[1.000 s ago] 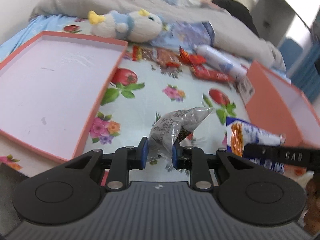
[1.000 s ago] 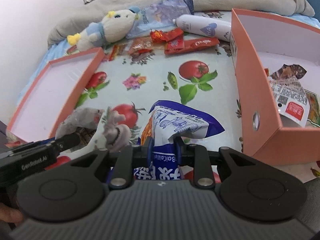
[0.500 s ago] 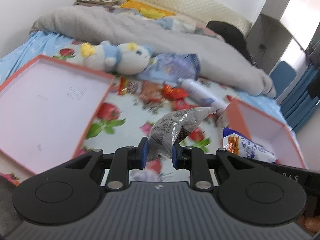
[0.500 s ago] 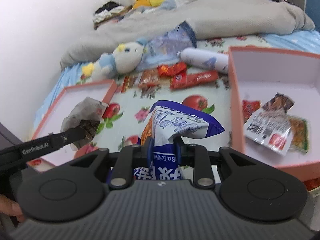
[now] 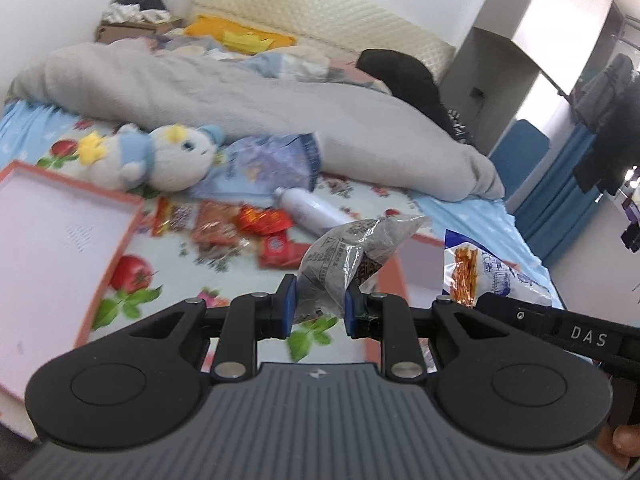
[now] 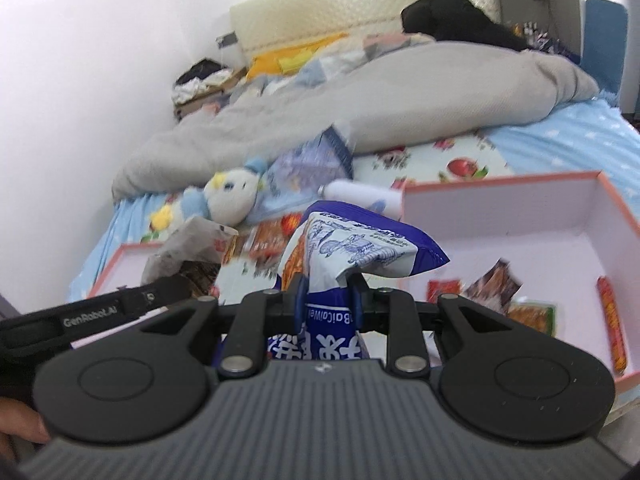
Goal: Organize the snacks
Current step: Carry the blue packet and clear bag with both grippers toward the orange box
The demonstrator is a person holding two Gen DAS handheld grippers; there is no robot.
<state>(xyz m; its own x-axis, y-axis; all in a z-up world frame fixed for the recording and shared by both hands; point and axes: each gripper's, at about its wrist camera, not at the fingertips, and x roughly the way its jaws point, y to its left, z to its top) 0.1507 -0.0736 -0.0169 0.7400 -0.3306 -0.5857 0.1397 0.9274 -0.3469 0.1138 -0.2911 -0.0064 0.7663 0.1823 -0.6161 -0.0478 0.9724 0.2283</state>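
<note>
Fingers (image 5: pixel 286 307) still pinching silver packet (image 5: pixel 352 252), blue packet (image 6: pixel 352 252), both raised higher

Crinkled glossy film silver packet (image 5: pixel 352 256); fuzzy plush toy (image 5: pixel 160 156) (cloth); matt cardboard box (image 6: pixel 520 216).

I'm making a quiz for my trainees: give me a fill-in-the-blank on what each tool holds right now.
1. The left tool is shut on a crinkled ____ packet.
2. The right tool grips a white and ____ bag.
3. The plush toy lies on the ____.

Missing words: grey; blue; bed
</note>
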